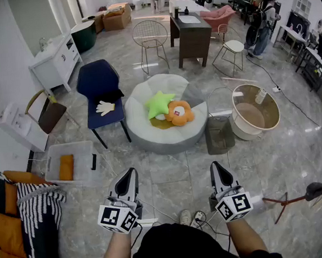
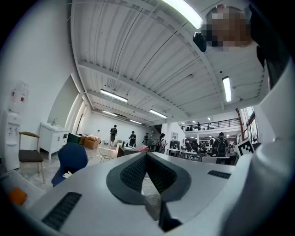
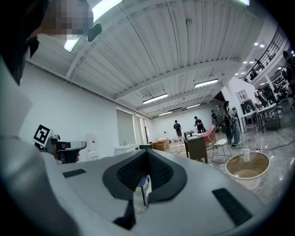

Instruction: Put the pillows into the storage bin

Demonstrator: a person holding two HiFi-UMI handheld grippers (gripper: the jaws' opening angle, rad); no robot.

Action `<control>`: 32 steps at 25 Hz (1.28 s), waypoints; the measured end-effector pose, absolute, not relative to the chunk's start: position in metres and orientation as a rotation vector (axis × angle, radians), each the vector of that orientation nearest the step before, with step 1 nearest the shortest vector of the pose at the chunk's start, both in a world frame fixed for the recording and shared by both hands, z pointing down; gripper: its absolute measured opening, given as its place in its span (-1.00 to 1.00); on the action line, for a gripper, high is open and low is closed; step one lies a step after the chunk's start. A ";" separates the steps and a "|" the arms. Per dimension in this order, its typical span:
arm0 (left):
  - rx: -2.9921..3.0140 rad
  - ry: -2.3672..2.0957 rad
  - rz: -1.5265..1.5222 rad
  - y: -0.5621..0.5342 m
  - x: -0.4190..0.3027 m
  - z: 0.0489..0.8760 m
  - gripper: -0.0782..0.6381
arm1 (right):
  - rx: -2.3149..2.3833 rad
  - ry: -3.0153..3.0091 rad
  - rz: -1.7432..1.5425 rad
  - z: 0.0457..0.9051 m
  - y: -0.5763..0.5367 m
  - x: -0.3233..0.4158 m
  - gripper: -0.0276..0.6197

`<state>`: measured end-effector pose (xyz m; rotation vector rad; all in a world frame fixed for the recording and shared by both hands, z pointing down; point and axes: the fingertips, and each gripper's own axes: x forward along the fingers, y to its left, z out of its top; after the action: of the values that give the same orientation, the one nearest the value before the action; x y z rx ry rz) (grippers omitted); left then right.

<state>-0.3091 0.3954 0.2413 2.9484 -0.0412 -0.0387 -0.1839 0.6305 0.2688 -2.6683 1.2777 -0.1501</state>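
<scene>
A white glove (image 1: 106, 107) lies on the seat of a navy blue upholstered chair (image 1: 97, 80), which stands just beside a round grey floor cushion (image 1: 150, 139). Behind them stand a gold wire chair (image 1: 149, 35) and a dark wooden desk (image 1: 192, 37).

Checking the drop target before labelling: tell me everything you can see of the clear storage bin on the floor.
The storage bin is a rectangular tub of clear, slightly milky plastic. It has an open top with no lid in sight, and a dark handle or latch on its right end. It stands upright on the pale marbled floor, at the left of the head view, just in front of the blue chair. One flat orange cushion lies inside, toward its left half. Nothing else touches the bin.
</scene>
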 end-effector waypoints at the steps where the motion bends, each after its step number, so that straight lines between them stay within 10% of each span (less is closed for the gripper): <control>1: 2.948 -0.041 -0.036 0.397 -0.309 0.242 -0.74 | -2.668 1.283 -0.150 0.269 0.631 -0.184 -0.83; 22: 2.992 -0.006 -0.060 0.422 -0.285 0.233 -0.73 | -2.625 1.372 -0.077 0.264 0.629 -0.160 -0.80; 23: 2.980 -0.019 -0.088 0.421 -0.285 0.229 -0.67 | -2.621 1.384 -0.039 0.259 0.630 -0.160 -0.53; 25: 2.948 -0.043 -0.127 0.419 -0.283 0.223 0.15 | -2.617 1.387 0.012 0.252 0.632 -0.158 -0.01; 32: 2.956 -0.027 -0.097 0.423 -0.272 0.224 0.19 | -2.608 1.400 0.013 0.253 0.635 -0.149 0.12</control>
<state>-0.2719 0.4226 0.2235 2.9561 -0.0269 -0.0974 -0.1490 0.6345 0.2526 -2.6081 1.3999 0.0135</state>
